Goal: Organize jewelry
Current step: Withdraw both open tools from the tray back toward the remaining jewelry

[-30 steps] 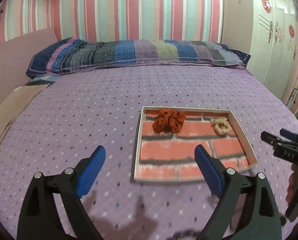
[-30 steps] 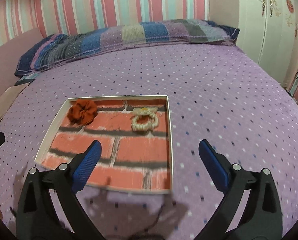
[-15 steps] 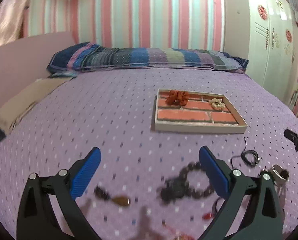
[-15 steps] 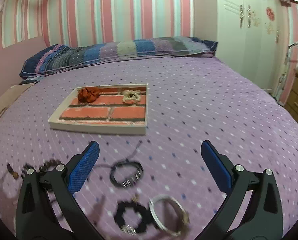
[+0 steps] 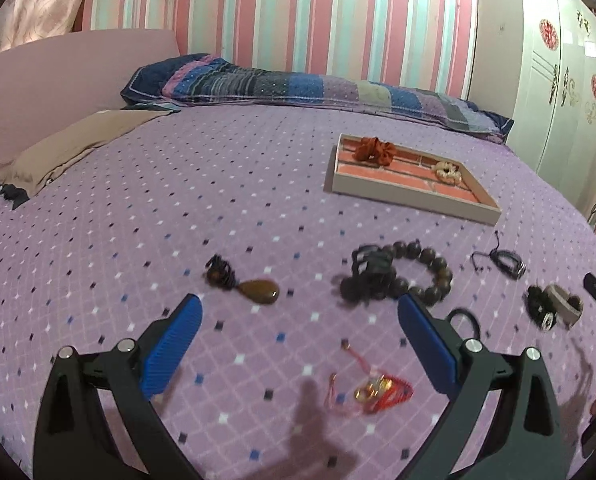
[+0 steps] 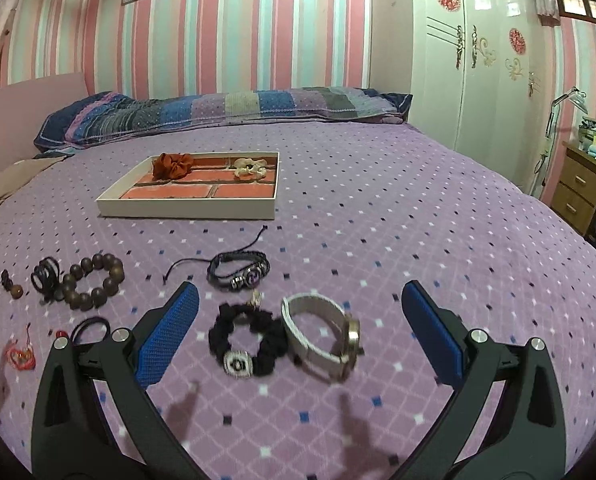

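Both grippers have pulled back from the shallow white tray with the brick-pattern floor [image 6: 193, 208], so it now lies far off at 12 o'clock and the loose pieces on the purple dotted bedspread [image 6: 378, 220] fill the foreground. Left gripper [image 5: 298, 344] and right gripper [image 6: 300, 330] both hang spread wide and empty-handed. Inside the tray lie only a rust-orange fabric scrunchie [image 6: 172, 165] and a cream scrunchie [image 6: 250, 168], so I judge the sorting barely begun. Between the right gripper's blue pads [image 6: 165, 340] sit a black scrunchie with a silver charm [image 6: 247, 340] and, touching it at 3 o'clock, a grey-strapped wristwatch [image 6: 322, 336]; a black cord bracelet with beads [image 6: 237, 270] lies just beyond at 12 o'clock. Under the left gripper lies a red string bracelet with a gold charm [image 5: 372, 394], with a dark wooden bead bracelet [image 5: 422, 280] at 1 o'clock and a brown teardrop pendant [image 5: 257, 290] at 11 o'clock. All of these remain outside the tray.
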`<state>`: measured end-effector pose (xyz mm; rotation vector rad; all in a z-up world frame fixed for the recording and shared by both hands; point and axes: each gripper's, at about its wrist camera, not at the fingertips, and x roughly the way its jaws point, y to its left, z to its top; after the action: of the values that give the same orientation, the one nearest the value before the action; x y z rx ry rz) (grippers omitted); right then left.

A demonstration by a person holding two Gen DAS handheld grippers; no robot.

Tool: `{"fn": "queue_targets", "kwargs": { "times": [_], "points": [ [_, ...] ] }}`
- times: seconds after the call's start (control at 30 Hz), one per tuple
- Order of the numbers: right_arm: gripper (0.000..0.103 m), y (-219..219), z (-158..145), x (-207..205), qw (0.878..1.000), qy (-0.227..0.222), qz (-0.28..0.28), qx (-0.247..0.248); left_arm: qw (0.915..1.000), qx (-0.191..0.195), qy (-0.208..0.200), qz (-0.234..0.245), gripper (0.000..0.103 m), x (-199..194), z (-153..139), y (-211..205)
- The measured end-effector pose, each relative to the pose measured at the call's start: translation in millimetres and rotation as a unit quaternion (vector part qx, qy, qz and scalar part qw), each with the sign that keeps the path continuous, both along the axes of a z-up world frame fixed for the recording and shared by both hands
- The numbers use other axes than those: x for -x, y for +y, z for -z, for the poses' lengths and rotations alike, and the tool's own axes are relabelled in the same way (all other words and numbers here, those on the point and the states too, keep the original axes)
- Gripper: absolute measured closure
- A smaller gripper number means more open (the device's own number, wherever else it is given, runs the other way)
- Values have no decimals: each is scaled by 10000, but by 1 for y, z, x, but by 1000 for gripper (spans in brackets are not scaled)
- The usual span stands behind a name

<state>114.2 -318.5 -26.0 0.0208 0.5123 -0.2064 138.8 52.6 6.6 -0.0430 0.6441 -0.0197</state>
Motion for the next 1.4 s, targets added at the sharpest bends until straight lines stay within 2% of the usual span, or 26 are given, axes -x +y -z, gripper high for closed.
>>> {"fn": "queue_targets", "kwargs": {
  "times": [0.17,0.4,1.07,1.4],
  "points": [
    [4,-3,10,11,9999,66,50,71,9998,-182,-77,6,7,13,11,0],
    [4,-16,27,11,9994,279,217,31,9997,-258,13,28,7,14,24,7],
    [5,-33,47,-8,9973,632,349,-99,9995,-174,239,-149,7,-9,49,27],
    [10,-42,53,-15,9954,806,423,-296,9992,-114,340,-160,7,-16,55,34]
  ]
}}
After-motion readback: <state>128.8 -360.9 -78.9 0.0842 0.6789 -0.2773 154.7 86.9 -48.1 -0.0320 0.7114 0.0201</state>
